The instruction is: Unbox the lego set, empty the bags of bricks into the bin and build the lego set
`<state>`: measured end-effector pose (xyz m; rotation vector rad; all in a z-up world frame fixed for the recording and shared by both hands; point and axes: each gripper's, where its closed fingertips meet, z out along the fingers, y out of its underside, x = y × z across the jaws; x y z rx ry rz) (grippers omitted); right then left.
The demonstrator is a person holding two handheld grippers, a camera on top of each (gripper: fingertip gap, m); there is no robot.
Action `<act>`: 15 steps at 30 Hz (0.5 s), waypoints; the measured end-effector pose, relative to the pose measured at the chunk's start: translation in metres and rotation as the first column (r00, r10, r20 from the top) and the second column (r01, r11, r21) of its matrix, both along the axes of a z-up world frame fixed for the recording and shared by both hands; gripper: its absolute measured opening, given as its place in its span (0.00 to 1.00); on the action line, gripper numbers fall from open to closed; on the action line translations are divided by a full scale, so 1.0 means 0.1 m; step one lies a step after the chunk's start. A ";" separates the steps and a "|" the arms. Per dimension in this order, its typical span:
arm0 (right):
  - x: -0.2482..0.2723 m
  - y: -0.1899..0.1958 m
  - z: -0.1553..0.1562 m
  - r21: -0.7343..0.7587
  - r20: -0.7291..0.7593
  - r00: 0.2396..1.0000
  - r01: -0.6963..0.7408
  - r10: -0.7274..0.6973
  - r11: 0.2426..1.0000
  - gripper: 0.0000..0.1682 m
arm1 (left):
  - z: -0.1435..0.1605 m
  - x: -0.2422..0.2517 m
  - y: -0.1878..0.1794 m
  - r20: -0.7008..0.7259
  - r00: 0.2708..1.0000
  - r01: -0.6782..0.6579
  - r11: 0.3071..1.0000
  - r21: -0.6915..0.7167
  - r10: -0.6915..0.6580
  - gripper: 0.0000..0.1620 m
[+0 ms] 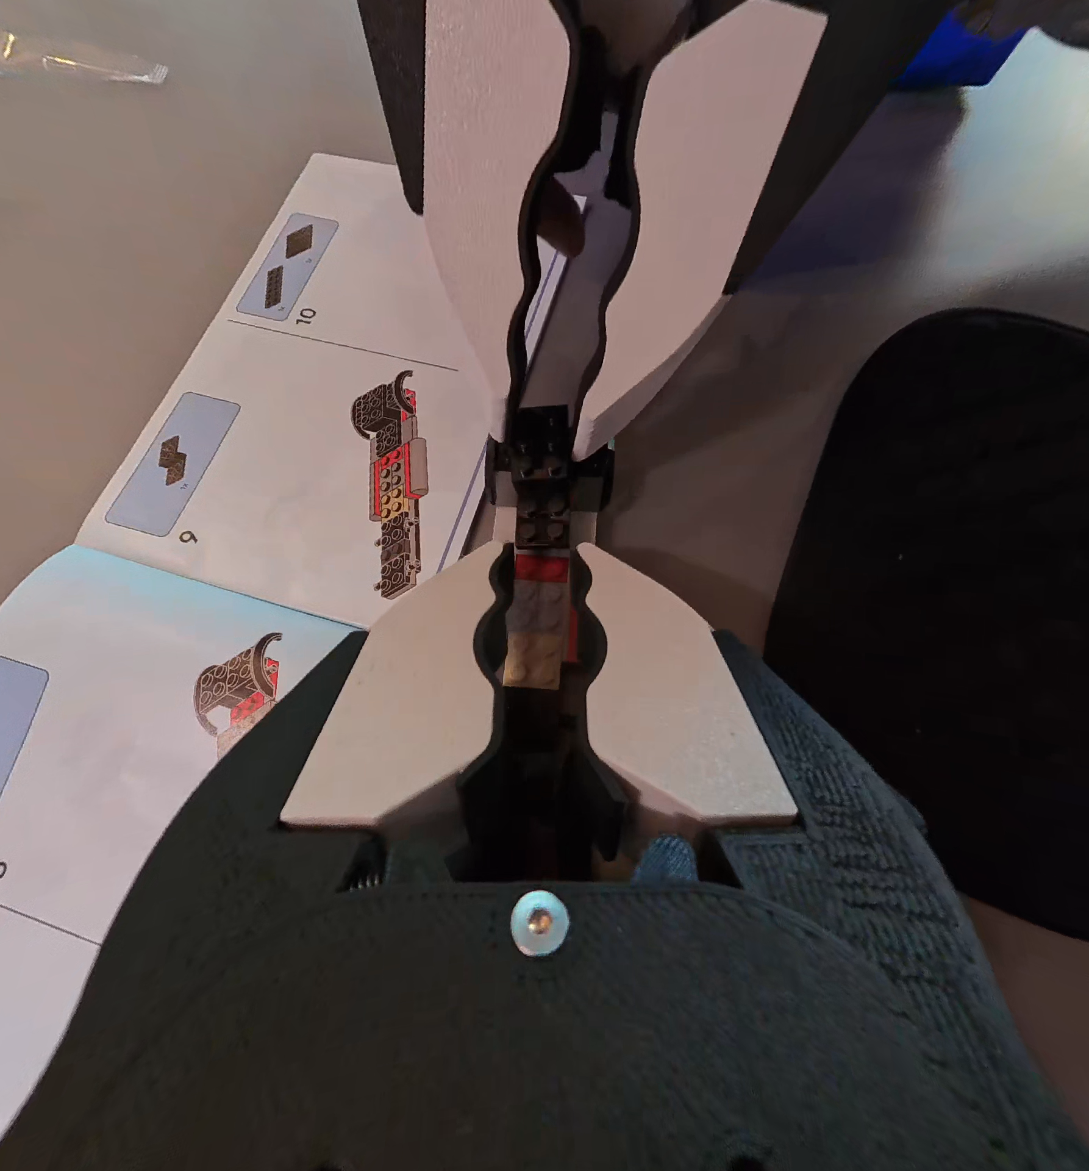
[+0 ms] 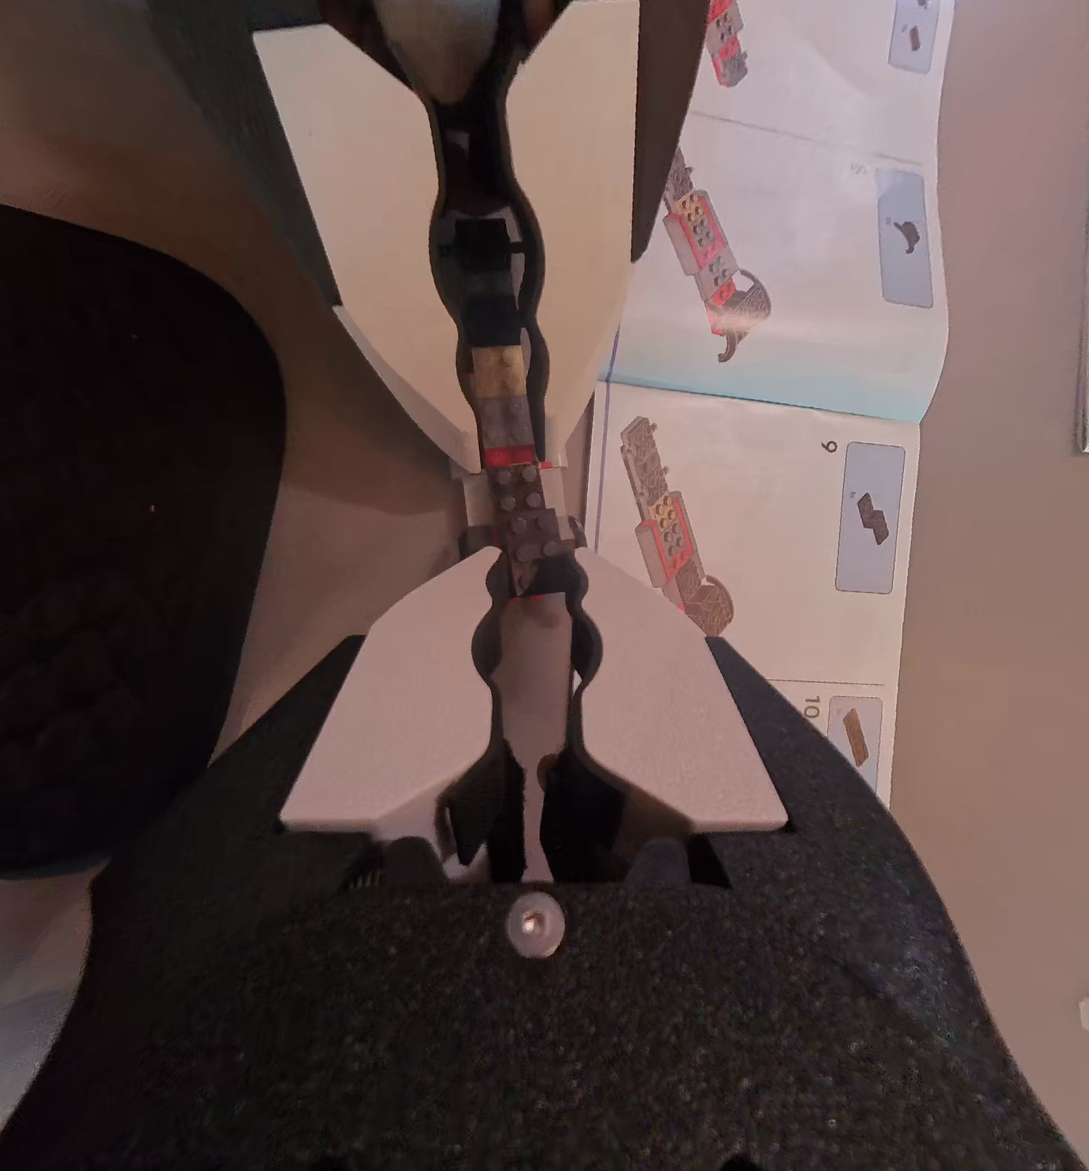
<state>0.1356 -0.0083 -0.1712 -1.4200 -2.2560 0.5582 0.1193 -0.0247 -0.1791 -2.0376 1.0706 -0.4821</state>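
The left tool (image 1: 539,557) was closed on one end of the model (image 1: 539,608), a narrow strip of black, red, grey and tan bricks that ran back between its white fingers (image 1: 415,716). The right tool (image 2: 532,564) faced it tip to tip and was closed on the model's (image 2: 520,507) other, black end. Only a short stretch of studs showed in the gap between the two pairs of tips, so there was almost no room between the tools. Whether the model rested on the desk or hung just above it could not be told.

Under and beside the tools lay the open booklet (image 1: 244,456), its pages reaching toward the desk's (image 1: 86,241) middle; one page lifted in a curve at the fold. The tools met over the booklet's inner edge, near the desk's near edge. Past that edge, close beside both tools, sat a black chair (image 1: 973,602), crowding that side. In the right wrist view the same chair (image 2: 98,538) filled the left. The far desk beyond the booklet was open, with a clear bag (image 1: 67,60) lying well away near a far corner.
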 end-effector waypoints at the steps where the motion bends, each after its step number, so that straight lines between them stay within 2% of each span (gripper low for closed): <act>1: 0.00 0.00 0.00 0.008 0.011 1.000 0.002 -0.002 1.000 0.10 | 0.00 0.00 0.00 0.002 1.000 0.000 1.000 -0.001 0.000 0.10; 12: 0.02 -0.02 -0.01 0.026 0.081 0.996 0.021 -0.023 0.999 0.10 | 0.03 0.07 0.03 0.020 1.000 0.013 1.000 -0.001 -0.013 0.10; 15: 0.02 -0.01 -0.01 0.025 0.093 0.995 0.026 -0.029 0.999 0.10 | 0.02 0.10 0.02 0.003 0.999 0.032 0.999 -0.007 -0.032 0.06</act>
